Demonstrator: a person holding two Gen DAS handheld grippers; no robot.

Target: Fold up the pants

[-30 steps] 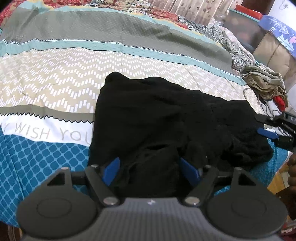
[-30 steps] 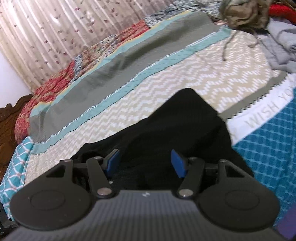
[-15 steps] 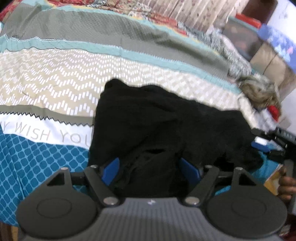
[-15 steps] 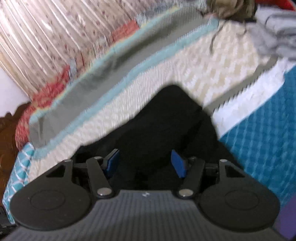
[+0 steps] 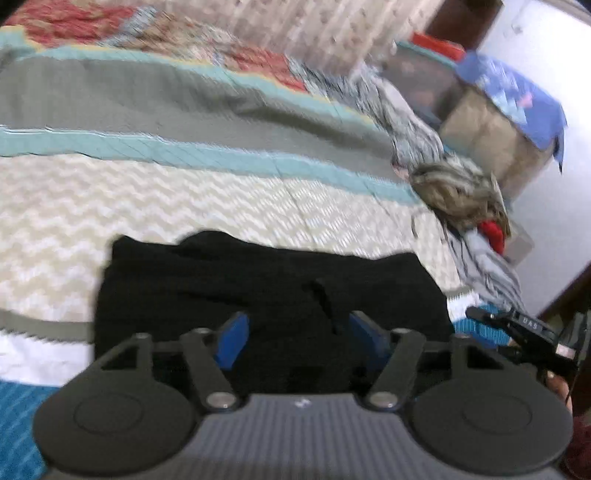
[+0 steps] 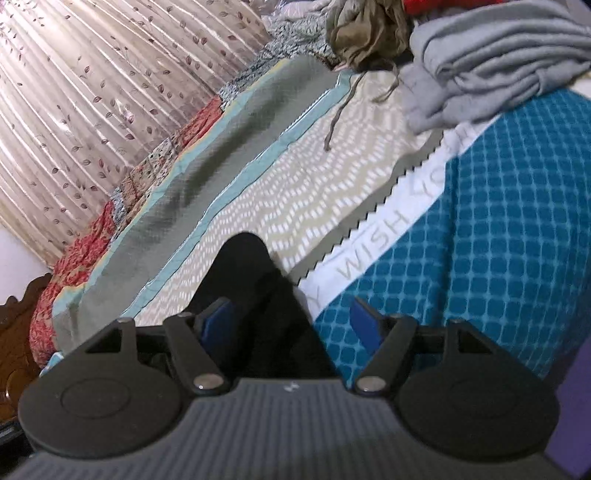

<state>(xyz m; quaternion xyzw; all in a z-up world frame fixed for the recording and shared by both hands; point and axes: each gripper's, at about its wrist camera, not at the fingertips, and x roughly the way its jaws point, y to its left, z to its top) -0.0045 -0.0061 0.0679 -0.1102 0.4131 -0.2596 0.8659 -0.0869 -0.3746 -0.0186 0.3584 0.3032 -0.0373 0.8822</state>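
The black pants (image 5: 258,280) lie bunched on the patterned bedspread (image 5: 184,206), close in front of my left gripper (image 5: 299,338). Its jaws are closing, and dark fabric fills the gap between the blue pads (image 5: 232,339), which still stand well apart. In the right wrist view a narrow end of the pants (image 6: 243,273) runs up between the pads, nearer the left one. My right gripper (image 6: 291,325) is opening and its pads do not press on the cloth. The same right gripper (image 5: 517,325) shows at the right edge of the left wrist view, beside the pants.
A pile of other clothes sits at the bed's far side: a grey garment (image 6: 480,62) and an olive one (image 6: 365,33). A box under a blue cloth (image 5: 509,96) stands beyond the bed. A curtain (image 6: 92,92) and a wooden headboard (image 6: 14,332) border it.
The left view has risen and swung right, and its pads now stand closer together around the fabric. The right gripper has moved sideways off the pants' bulk, and its pads have spread wider.
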